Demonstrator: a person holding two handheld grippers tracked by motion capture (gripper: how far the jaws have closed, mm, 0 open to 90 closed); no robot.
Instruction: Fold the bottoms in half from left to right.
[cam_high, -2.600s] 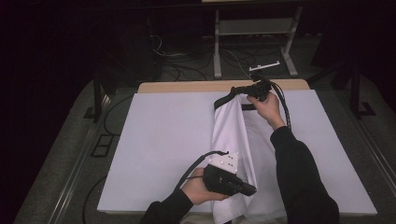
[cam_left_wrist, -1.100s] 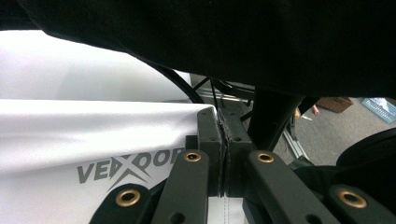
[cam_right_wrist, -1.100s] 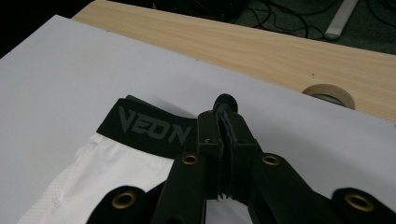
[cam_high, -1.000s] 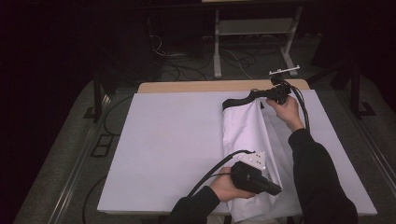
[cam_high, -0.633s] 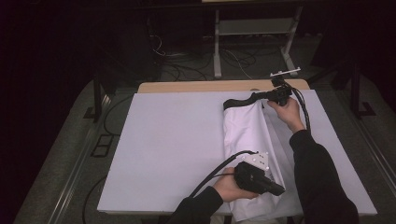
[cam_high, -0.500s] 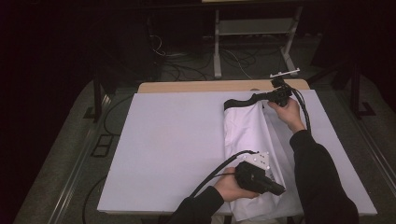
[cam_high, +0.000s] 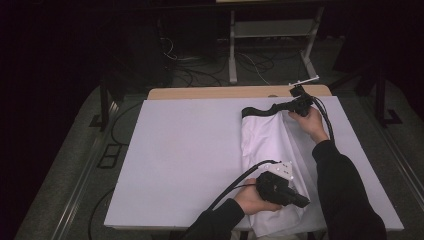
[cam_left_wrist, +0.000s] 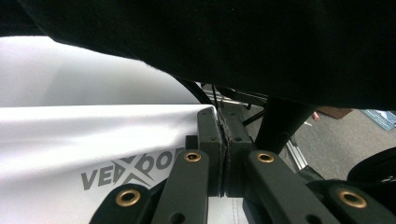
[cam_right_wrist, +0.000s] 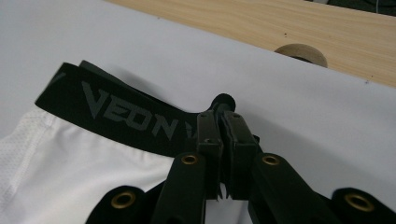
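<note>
White sheeting (cam_high: 190, 160) covers most of the table, with a strip of bare wood (cam_high: 215, 92) left showing along the far edge. Floor around it is dark, cables trailing.

Near edge: left gripper (cam_high: 300, 202) lies low over the bottom end of the white shorts (cam_high: 265, 145), held in the person's left hand (cam_high: 255, 200), cable looping back toward the sleeve. Grey three-cornered plate (cam_high: 280, 170) sits on top of it. In the left gripper view the jaws are pressed together with a thin edge of white cloth caught between them (cam_left_wrist: 223, 154); grey lettering (cam_left_wrist: 133, 170) shows on the fabric just left of the jaws. Dark sleeve fills the upper part of that view.

Middle: shorts run lengthwise from the near edge toward the far side, right of the table's centre, folded into a long narrow strip, some creases along the right side.

Far end: black waistband (cam_high: 262, 110) lies across the top of the shorts, slightly raised at its right end. Right gripper (cam_high: 287, 106) meets it there, right hand (cam_high: 310, 120) behind it, forearm in a black sleeve. In the right gripper view the jaws are closed on the waistband's edge (cam_right_wrist: 224, 140); band reads "VEON" in grey (cam_right_wrist: 123, 114). White mesh cloth (cam_right_wrist: 28, 140) below the band. Round hole (cam_right_wrist: 299, 53) in the wood beyond.
</note>
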